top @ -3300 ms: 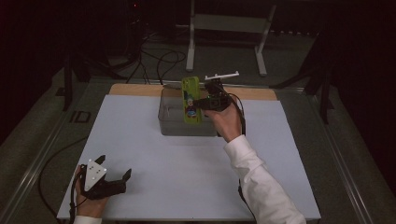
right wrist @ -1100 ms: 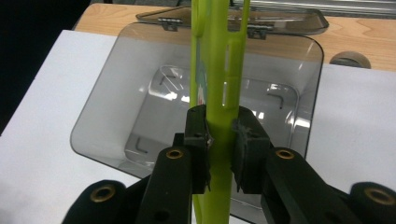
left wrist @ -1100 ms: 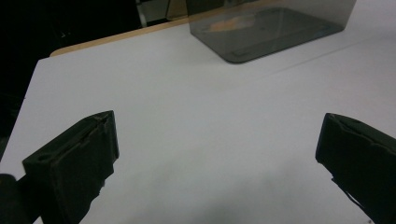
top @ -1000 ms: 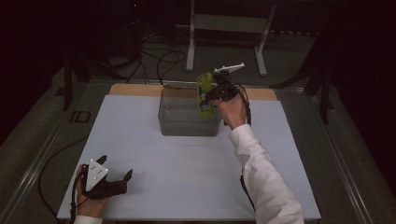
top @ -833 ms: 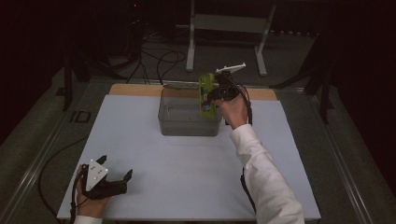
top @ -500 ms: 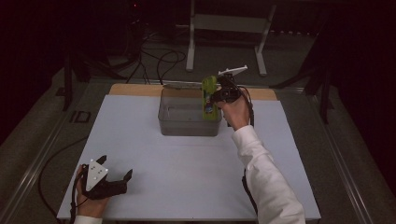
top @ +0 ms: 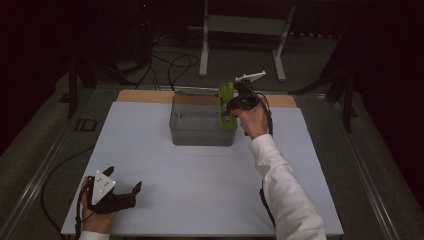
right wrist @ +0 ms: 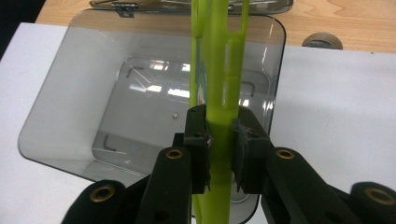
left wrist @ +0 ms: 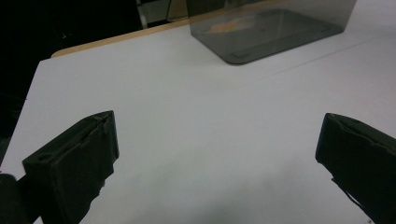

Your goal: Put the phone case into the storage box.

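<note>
Shifted rightward, right gripper (right wrist: 219, 154) clamps unlabelled green plastic piece (right wrist: 219, 88) over bin (right wrist: 60, 107); left gripper (left wrist: 219, 158) gapes wide.

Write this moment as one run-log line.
right gripper: shut on green item | over grey bin | left gripper: open, idle

Tool (right wrist: 219, 154) clamping green piece (right wrist: 219, 70) over bin (right wrist: 56, 116)

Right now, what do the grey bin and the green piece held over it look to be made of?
Bin: likely smoke-tinted clear plastic, glossy; the white table shows through its walls and light glints off its floor.

Green piece: probably moulded plastic, lime, opaque to slightly translucent, with thin ribs and a smooth semi-matte face. The right gripper is clamped on it.
</note>
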{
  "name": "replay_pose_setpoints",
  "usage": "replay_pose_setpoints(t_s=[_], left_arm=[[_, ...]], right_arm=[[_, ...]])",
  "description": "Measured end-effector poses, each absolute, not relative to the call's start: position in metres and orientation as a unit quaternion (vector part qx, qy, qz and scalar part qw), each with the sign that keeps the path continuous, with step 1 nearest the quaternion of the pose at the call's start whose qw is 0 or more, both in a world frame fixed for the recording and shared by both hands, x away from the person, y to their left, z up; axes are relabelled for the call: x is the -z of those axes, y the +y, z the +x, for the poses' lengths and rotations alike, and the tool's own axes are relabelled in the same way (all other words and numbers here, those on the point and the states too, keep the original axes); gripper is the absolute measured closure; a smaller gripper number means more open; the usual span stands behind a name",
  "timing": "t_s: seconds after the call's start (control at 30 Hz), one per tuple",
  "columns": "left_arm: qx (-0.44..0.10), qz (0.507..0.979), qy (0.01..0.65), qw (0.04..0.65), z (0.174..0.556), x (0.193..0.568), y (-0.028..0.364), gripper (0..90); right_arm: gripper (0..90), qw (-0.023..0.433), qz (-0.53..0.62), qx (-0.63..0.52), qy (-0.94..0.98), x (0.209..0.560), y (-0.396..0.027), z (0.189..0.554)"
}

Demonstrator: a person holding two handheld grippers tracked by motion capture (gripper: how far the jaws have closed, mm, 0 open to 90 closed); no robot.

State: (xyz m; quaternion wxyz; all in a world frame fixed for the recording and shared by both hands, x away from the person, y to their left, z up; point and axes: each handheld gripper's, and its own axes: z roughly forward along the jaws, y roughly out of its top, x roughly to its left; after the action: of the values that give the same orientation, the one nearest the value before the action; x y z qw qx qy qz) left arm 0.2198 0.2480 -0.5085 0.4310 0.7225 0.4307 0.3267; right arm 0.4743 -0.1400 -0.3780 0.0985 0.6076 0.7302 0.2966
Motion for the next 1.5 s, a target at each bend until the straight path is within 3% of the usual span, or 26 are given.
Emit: replay_pose_setpoints(t_s=[1.5], left_arm=[[-0.327, 0.722, 0.431, 0.432, 0.219, 0.508, 0.248, 0.0]], right_arm=[[77.8, 0.093, 0.624, -0.257, 0.732, 0.405, -0.138, 0.490]])
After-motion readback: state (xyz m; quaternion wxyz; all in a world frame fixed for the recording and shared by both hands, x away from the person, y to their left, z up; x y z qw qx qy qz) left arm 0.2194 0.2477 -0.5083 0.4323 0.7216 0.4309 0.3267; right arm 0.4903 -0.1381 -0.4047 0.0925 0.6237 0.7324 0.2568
